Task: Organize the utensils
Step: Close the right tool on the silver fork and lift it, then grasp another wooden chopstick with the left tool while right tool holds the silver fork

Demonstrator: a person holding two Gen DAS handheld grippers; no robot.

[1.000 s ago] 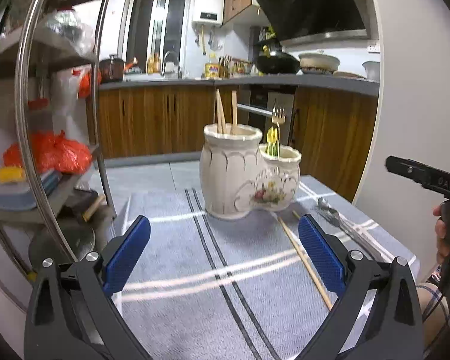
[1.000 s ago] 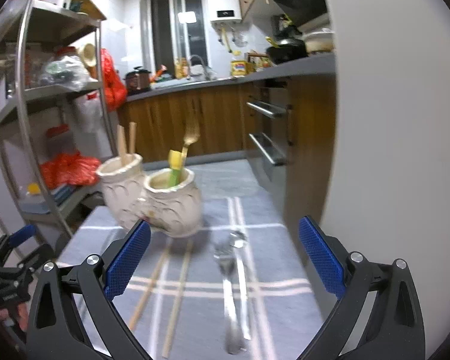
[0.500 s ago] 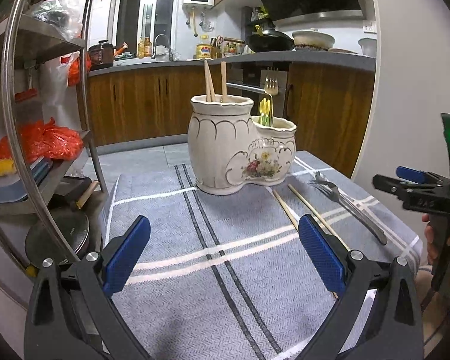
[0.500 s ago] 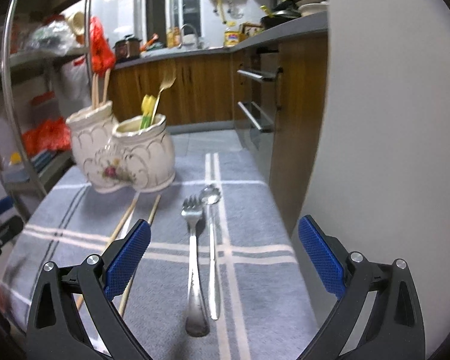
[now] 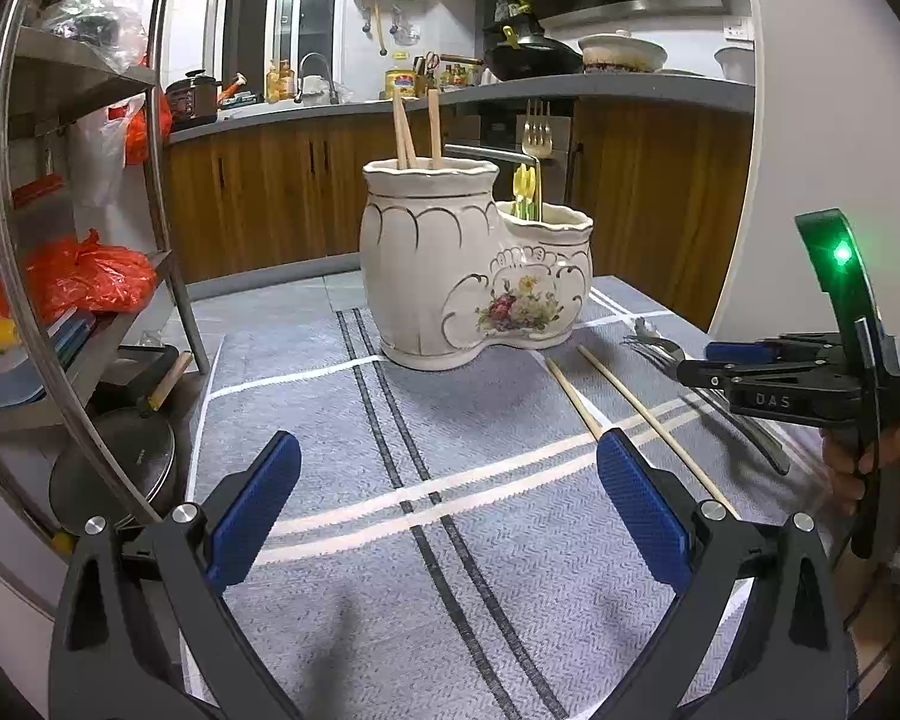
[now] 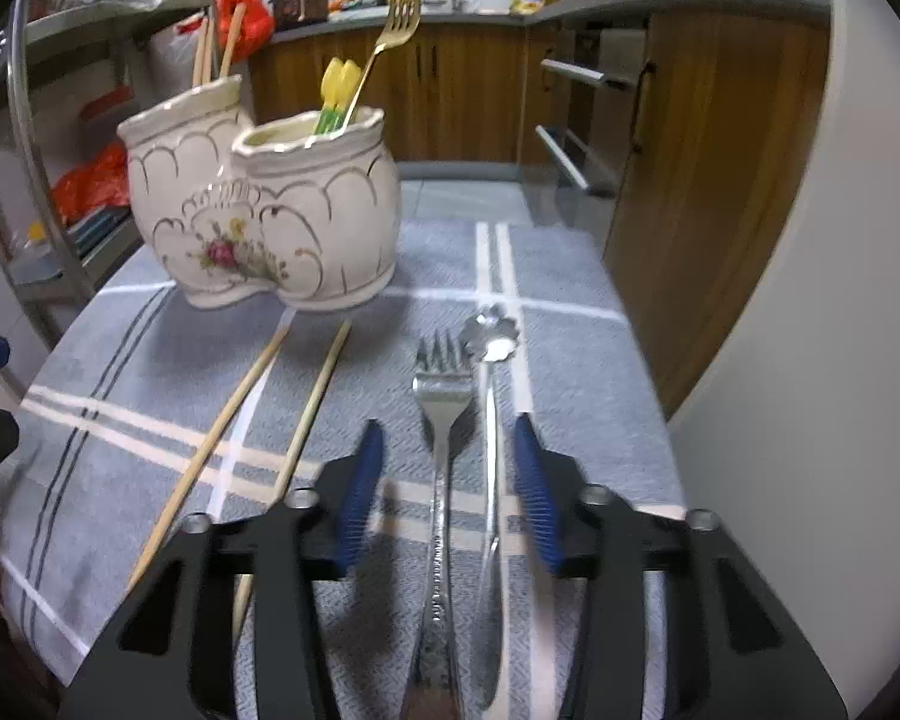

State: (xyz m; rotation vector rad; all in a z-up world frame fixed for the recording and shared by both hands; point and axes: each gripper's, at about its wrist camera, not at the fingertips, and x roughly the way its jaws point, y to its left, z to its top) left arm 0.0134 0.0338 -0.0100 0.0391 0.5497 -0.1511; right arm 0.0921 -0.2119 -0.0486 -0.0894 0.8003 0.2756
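Right tongs (image 6: 447, 480) closing over the silver metal fork (image 6: 442, 420) and flower-bowled silver spoon (image 6: 491, 396), both flat on the grey striped cloth (image 6: 120, 420) between the blue pads, untouched. Left tongs (image 5: 447, 516) wide open, empty.

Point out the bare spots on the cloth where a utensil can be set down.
Free: the cloth left of the ceramic holder, out to its left edge, and the stretch in front of the left claw. Crowded: right of the holder, where two chopsticks, fork and spoon lie, the right claw closing around both handles.
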